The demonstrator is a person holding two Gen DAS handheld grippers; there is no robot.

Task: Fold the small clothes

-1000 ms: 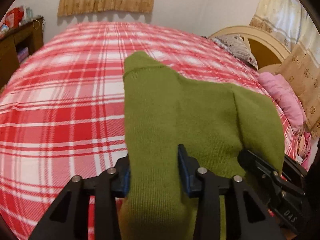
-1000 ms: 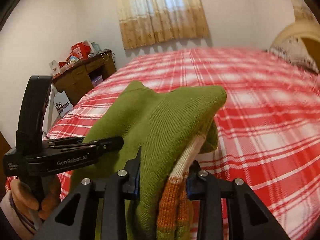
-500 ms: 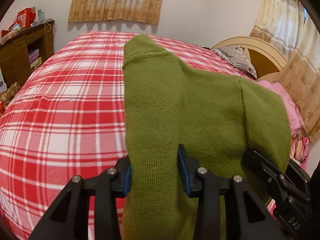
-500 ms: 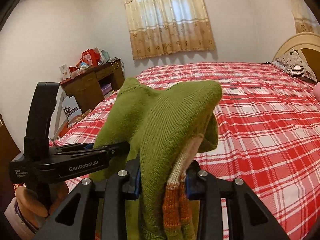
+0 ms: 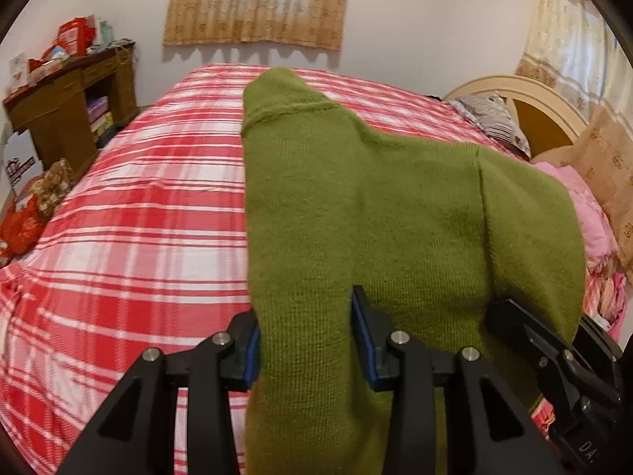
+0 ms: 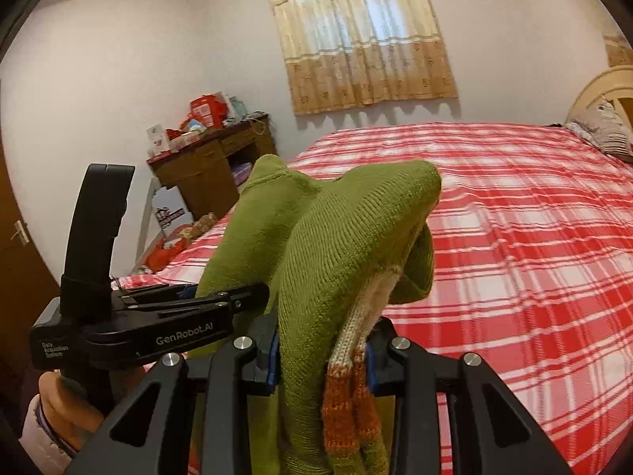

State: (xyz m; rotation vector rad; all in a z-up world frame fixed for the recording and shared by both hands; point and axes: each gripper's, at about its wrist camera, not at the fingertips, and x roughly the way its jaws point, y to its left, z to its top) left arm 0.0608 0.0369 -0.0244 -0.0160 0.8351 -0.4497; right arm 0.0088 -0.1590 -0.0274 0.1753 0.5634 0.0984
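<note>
Green knit garment (image 5: 395,213) held up over the red plaid bed (image 5: 130,213), left tool (image 5: 304,340) and right tool (image 6: 320,352) each clamped on a bunched edge.

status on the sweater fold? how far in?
Done: green knit sweater is gathered and lifted off the plaid bed. In hand: left gripper and right gripper each clamp a bunch of it. Left: no neat fold visible yet; it needs laying flat and folding.
</note>
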